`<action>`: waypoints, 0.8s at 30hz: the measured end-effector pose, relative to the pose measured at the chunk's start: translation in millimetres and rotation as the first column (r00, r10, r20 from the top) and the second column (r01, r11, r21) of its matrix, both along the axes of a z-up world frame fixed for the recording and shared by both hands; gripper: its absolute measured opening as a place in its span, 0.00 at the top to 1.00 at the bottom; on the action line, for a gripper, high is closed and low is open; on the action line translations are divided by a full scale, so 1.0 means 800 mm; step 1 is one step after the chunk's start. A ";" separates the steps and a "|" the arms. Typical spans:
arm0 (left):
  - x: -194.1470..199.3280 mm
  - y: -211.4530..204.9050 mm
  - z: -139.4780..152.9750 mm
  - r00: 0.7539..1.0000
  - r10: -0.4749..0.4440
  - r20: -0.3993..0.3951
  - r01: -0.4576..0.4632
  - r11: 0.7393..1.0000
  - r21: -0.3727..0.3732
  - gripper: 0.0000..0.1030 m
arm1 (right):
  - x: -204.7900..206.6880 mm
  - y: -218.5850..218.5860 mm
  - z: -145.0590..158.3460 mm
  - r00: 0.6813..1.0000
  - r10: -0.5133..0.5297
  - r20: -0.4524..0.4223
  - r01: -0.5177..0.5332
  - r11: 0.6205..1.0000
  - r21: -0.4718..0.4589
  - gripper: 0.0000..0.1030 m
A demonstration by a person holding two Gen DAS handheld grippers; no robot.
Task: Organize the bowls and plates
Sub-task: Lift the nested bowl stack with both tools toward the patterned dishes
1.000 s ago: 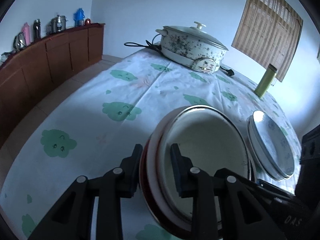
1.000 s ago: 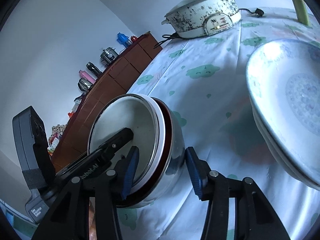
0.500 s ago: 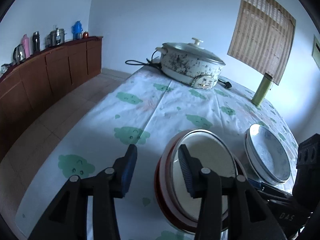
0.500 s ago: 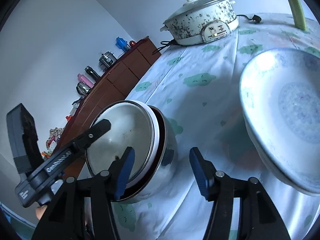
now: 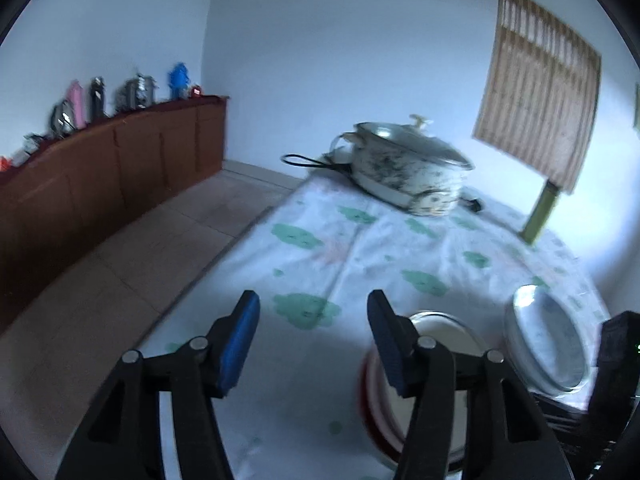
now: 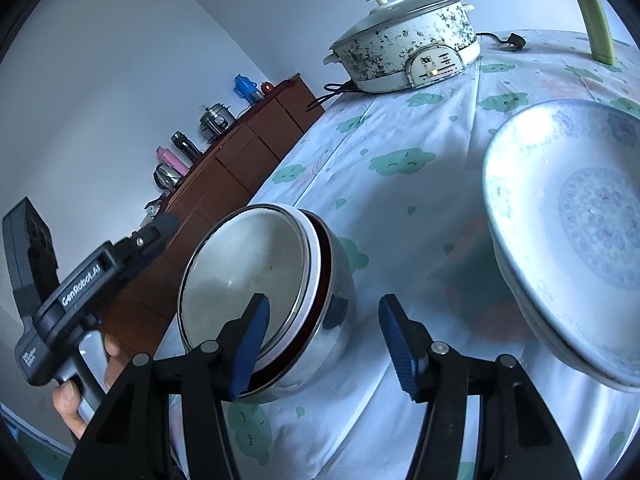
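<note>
The right tool (image 6: 322, 344) stands about half open with nothing gripped: its left blue pad overlaps the near rim of the stack of nested bowls (image 6: 280, 304), a shiny steel outer bowl holding a dark red one and a white-rimmed steel one, but the pads do not press on it. That stack sits on the table covered with a white cloth printed with green clouds (image 6: 400, 208). The left tool (image 5: 312, 340) hangs above the cloth, its jaws opening and empty, the bowl stack (image 5: 380, 416) below and behind its right finger. A hand (image 6: 76, 396) grips the left tool's handle at the table's left edge. Just right of the bowls lie stacked pale blue patterned plates (image 6: 568, 240), clear of them. Farther back stands a speckled white electric cooking pot with a lid (image 6: 404, 44), and near the far right edge a green cylindrical bottle (image 6: 598, 20). Beyond, a brown wooden cabinet (image 5: 100, 184) lines the wall.
</note>
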State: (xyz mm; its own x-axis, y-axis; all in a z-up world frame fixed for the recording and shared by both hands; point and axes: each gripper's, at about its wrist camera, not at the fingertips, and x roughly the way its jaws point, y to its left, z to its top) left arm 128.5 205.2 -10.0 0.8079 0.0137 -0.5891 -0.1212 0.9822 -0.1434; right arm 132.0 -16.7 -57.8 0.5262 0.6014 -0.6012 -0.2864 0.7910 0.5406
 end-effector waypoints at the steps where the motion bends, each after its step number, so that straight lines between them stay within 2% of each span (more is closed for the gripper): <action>1: 0.006 0.001 -0.004 1.000 0.009 -0.017 -0.009 1.000 0.005 0.46 | 0.000 0.000 0.000 1.000 0.000 -0.001 0.000 1.000 -0.002 0.42; 6: 0.042 -0.004 -0.038 0.992 -0.036 -0.123 0.031 0.998 -0.047 0.45 | 0.000 0.001 -0.001 1.000 -0.004 0.005 0.004 1.000 -0.006 0.42; 8: 0.045 -0.002 -0.042 0.990 -0.044 -0.137 0.035 0.997 -0.070 0.44 | -0.001 -0.001 0.001 1.000 -0.006 0.013 0.006 1.000 0.001 0.42; 11: 0.047 -0.001 -0.047 0.987 -0.003 -0.158 -0.002 0.999 -0.036 0.46 | -0.003 -0.002 0.002 1.000 -0.009 0.021 0.009 1.000 0.003 0.42; 14: 0.045 -0.001 -0.051 0.985 -0.015 -0.174 0.009 0.999 -0.040 0.47 | -0.003 -0.003 0.005 1.000 -0.005 0.015 0.005 1.000 0.012 0.42; 16: 0.037 -0.002 -0.049 0.987 -0.027 -0.161 0.021 0.999 -0.035 0.47 | -0.004 -0.003 0.006 1.000 -0.007 0.015 0.007 1.000 0.010 0.42; 18: 0.027 0.003 -0.043 0.991 -0.048 -0.123 0.039 0.996 -0.078 0.47 | -0.004 -0.004 0.005 1.000 -0.002 0.009 0.002 1.000 0.009 0.42; 20: 0.022 0.005 -0.036 0.993 -0.055 -0.101 0.047 0.995 -0.086 0.47 | -0.005 -0.005 0.004 1.000 -0.004 0.001 0.004 1.000 0.016 0.42; 22: 0.022 0.001 -0.034 0.988 -0.110 -0.106 0.099 0.990 -0.100 0.48 | -0.006 -0.006 0.004 1.000 -0.002 -0.005 0.003 1.000 0.023 0.42; 24: 0.020 -0.008 -0.032 0.987 -0.121 -0.103 0.115 0.991 -0.062 0.49 | -0.005 -0.004 0.002 1.000 0.002 -0.012 -0.001 1.000 0.027 0.42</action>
